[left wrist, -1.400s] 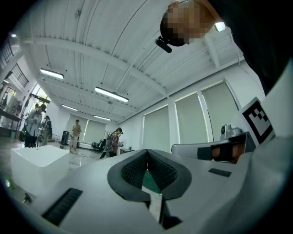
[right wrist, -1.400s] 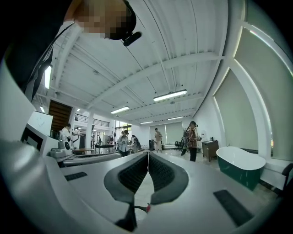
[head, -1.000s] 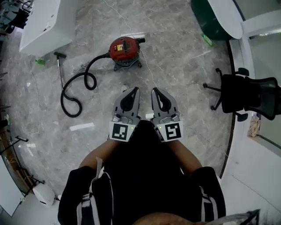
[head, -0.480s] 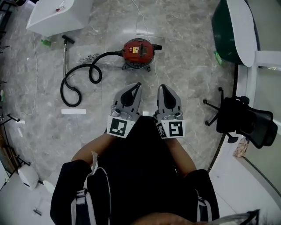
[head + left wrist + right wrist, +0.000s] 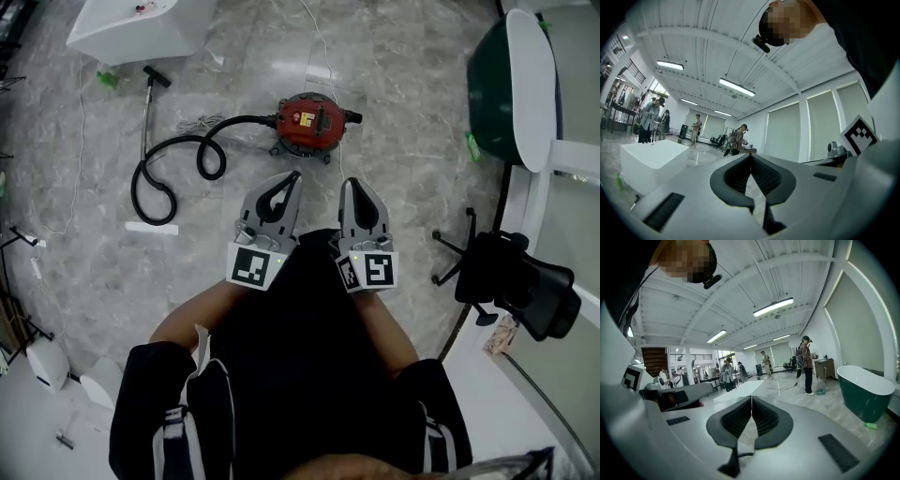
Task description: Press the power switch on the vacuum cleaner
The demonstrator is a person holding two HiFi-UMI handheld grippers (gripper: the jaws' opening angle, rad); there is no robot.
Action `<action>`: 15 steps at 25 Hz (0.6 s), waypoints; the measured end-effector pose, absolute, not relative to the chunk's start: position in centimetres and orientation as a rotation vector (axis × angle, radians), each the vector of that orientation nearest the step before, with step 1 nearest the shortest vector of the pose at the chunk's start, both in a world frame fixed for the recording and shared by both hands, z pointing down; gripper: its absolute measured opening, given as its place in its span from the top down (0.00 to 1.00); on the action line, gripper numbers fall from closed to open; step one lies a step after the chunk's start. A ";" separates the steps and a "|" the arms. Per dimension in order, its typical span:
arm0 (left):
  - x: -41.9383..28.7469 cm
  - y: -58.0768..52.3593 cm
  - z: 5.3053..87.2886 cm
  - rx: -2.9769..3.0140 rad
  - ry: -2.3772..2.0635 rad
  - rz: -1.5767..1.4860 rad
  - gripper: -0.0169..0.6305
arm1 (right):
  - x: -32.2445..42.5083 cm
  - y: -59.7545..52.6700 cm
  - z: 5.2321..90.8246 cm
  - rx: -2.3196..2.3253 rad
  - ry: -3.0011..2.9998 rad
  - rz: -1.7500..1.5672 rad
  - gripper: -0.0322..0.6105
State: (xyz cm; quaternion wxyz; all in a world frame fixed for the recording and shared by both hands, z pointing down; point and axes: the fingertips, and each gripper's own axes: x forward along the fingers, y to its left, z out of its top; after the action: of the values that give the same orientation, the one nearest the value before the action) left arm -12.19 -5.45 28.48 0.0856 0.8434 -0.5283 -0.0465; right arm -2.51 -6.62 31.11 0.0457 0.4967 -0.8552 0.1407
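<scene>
1. Grey marble floor (image 5: 422, 187) carries the red vacuum cleaner (image 5: 312, 125), well apart and straight ahead, between my two claws' lines.
2. My left claw (image 5: 293, 175), clenched on nothing, looks marginally nearer it.
3. My right claw (image 5: 349, 185) is likewise clenched, empty.

Vacuum cleaner (image 5: 314, 122) on the floor (image 5: 412, 178) ahead of the left tool (image 5: 294, 176) and right tool (image 5: 348, 184); hose (image 5: 174, 161) to its left.
</scene>
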 end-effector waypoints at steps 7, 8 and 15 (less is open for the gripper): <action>-13.3 -5.6 29.0 2.411 -1.607 -0.146 0.94 | -4.2 -6.2 31.5 1.413 -2.645 0.421 0.92; -13.1 -5.8 29.0 2.408 -1.609 -0.139 0.94 | -4.1 -6.4 31.3 1.416 -2.652 0.416 0.92; -12.3 -7.6 30.9 2.329 -1.628 -0.027 0.94 | -3.3 -7.7 30.0 1.422 -2.692 0.380 0.92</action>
State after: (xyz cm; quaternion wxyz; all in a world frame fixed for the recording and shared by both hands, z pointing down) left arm -12.32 -7.63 30.90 0.1495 0.8104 -0.5664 -0.0093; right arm -3.33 -7.71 30.05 0.0367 0.4630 -0.8769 0.1236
